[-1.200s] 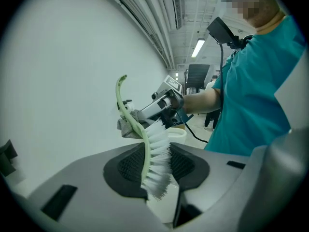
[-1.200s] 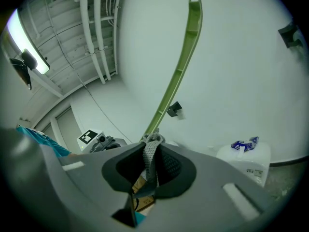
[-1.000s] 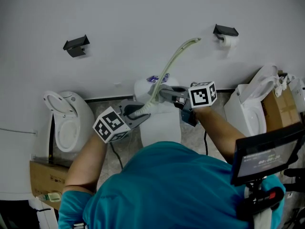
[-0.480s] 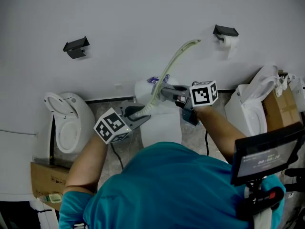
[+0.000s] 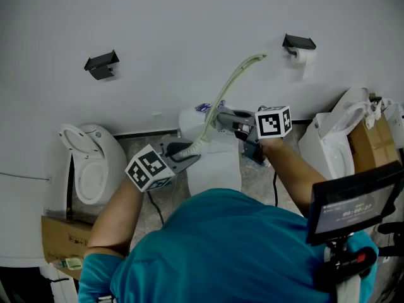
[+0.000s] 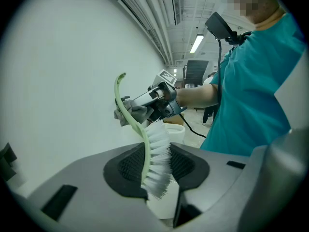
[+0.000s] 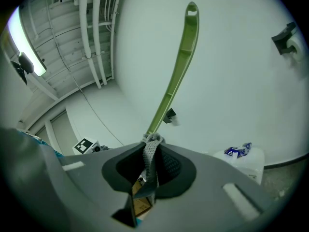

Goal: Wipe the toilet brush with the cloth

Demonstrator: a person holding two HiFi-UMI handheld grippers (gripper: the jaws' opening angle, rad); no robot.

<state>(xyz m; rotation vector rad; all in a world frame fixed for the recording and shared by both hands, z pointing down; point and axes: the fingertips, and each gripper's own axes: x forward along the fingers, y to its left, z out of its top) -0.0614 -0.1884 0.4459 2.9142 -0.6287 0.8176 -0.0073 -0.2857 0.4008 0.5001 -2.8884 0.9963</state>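
White wall (image 5: pixel 158 17) fills most of the frame, with bare floor along the bottom edge of it, so it looks like some kind of bathroom test setup. At lower left an open toilet (image 5: pixel 88 169) sits on its own, not part of the job.

Moving toward the centre, the left gripper (image 5: pixel 187 153) has its jaws clamped on the head of the toilet brush (image 5: pixel 226 90). In the left gripper view the white bristles (image 6: pixel 158 163) are sandwiched right between the two pads. From there the pale green handle (image 7: pixel 176 66) curves up and to the right across the wall.

Just right of centre, the right gripper (image 5: pixel 216 115) is closed on the grey cloth (image 7: pixel 149 153). The bunched cloth is pressed against the lower part of the handle, close above the head.

At upper right, a paper holder (image 5: pixel 298 43) is on the wall, well clear of everything.

My read is that this is mid-wipe, with one gripper steadying the brush and the other working the cloth along the handle. The next move probably means sliding the cloth up toward the tip while keeping it pressed on. The left grip has to hold firm, since squishy bristles could let the brush twist.
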